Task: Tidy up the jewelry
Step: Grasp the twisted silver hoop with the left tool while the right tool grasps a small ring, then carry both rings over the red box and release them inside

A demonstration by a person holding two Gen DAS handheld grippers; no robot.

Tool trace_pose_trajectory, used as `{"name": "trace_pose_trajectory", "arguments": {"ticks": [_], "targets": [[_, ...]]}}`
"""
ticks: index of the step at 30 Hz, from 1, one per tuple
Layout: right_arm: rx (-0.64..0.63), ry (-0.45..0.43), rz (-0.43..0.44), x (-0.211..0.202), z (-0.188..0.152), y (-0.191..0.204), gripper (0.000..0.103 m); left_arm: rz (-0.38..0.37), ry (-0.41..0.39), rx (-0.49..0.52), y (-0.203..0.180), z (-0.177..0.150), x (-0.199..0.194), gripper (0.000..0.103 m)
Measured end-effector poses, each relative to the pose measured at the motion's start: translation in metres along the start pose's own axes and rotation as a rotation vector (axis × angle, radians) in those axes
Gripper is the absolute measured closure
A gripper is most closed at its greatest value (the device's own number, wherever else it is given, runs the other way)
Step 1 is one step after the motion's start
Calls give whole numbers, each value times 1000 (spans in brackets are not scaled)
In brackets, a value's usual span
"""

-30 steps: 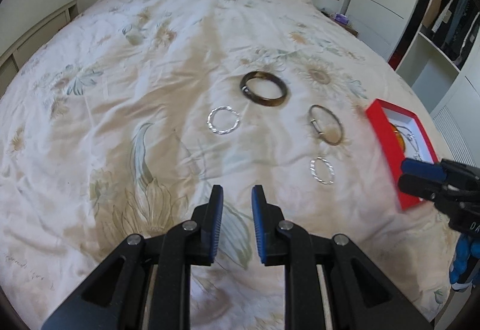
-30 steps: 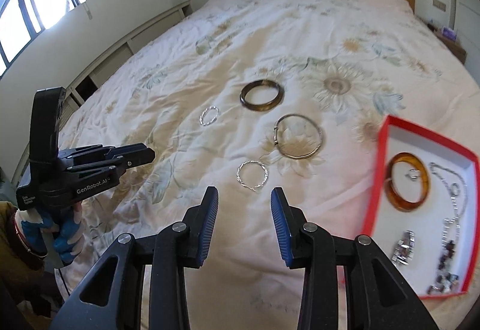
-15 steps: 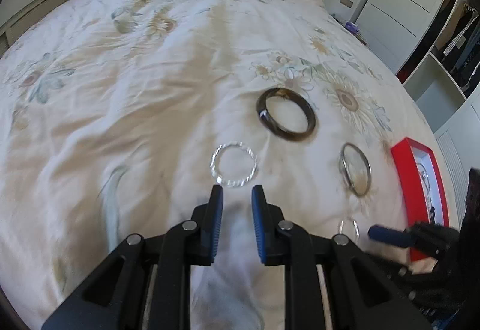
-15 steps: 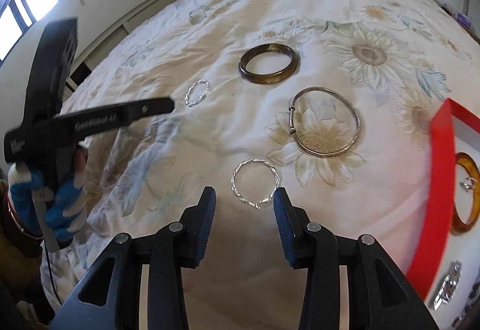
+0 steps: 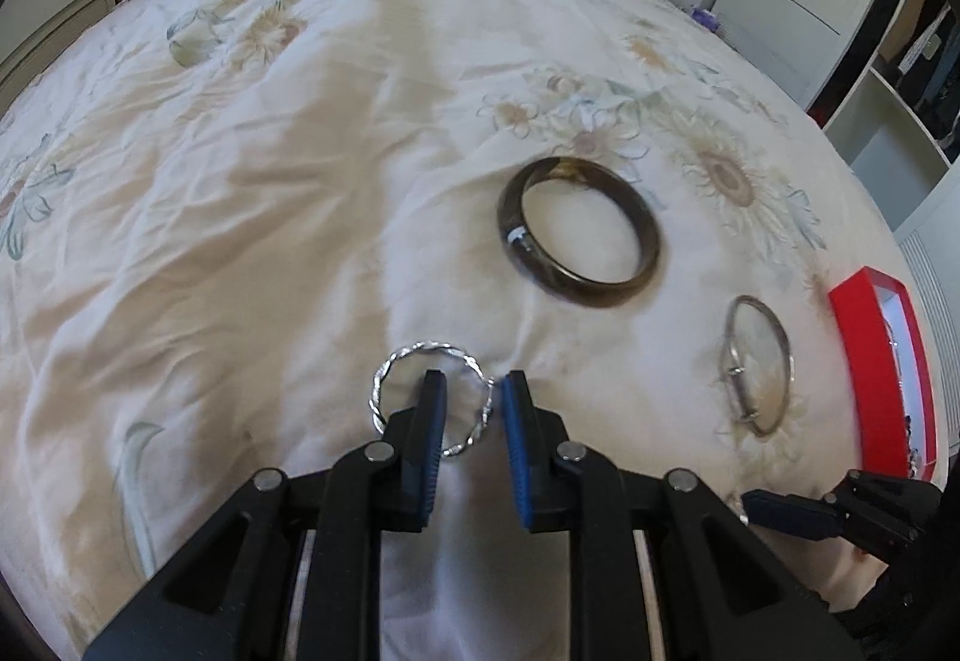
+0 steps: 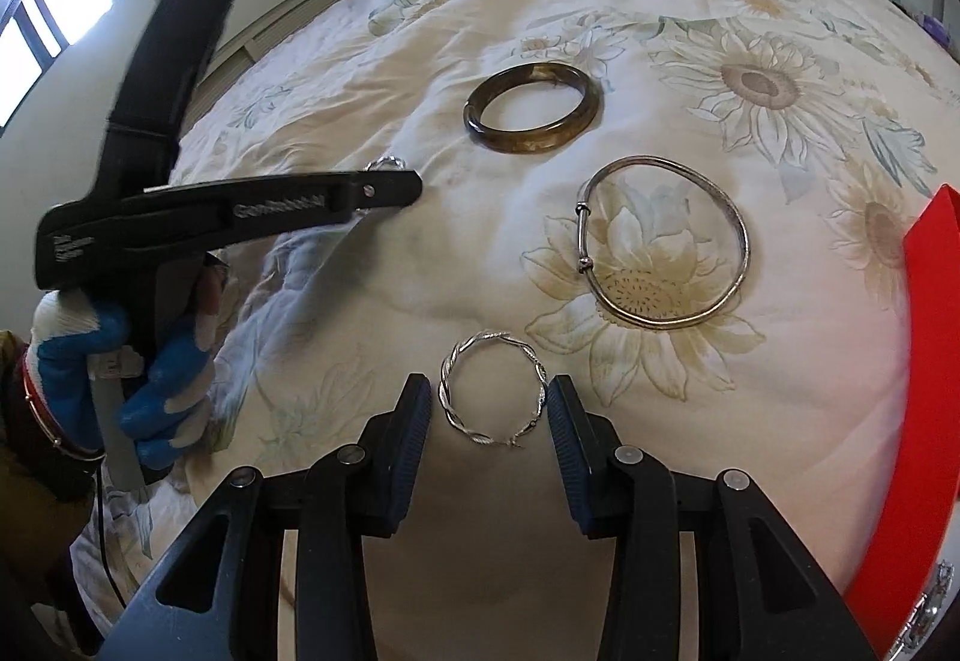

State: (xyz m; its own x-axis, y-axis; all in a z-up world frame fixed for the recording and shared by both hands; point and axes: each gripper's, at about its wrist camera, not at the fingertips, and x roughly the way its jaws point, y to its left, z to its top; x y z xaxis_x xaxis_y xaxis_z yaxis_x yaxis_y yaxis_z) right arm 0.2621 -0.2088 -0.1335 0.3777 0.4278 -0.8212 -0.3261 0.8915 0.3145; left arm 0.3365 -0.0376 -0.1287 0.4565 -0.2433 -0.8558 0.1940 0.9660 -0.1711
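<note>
The left gripper (image 5: 469, 394) is sitting narrowly apart over one side of a twisted silver ring (image 5: 433, 400) on the bed (image 5: 240, 181). The right gripper (image 6: 487, 409) is waiting wider around another twisted ring (image 6: 493, 397). Neither is pinching. Each should be squeezing slowly, missing the quilt.

Bangles (image 6: 533, 107) on bed (image 6: 750, 0), box (image 6: 933, 361) rightward
</note>
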Motion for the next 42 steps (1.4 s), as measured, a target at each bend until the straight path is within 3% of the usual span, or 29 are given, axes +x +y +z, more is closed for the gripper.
{"name": "trace_pose_trajectory", "arguments": {"ticks": [8, 21, 24, 30, 36, 42], "targets": [[11, -8, -2, 7, 4, 3, 63, -21, 4, -40, 5, 3, 6, 90], [117, -45, 31, -17, -10, -13, 65, -26, -7, -64, 6, 0, -5, 97], [153, -65, 33, -22, -10, -20, 72, -29, -12, -68, 6, 0, -6, 98], [186, -66, 14, -24, -10, -29, 99, -31, -26, -66, 4, -2, -11, 98], [137, -78, 1, -37, -9, -17, 99, -30, -55, -63, 4, -9, -38, 98], [111, -137, 8, -80, -13, 2, 99, -23, -103, -50, -3, -16, -84, 98]]}}
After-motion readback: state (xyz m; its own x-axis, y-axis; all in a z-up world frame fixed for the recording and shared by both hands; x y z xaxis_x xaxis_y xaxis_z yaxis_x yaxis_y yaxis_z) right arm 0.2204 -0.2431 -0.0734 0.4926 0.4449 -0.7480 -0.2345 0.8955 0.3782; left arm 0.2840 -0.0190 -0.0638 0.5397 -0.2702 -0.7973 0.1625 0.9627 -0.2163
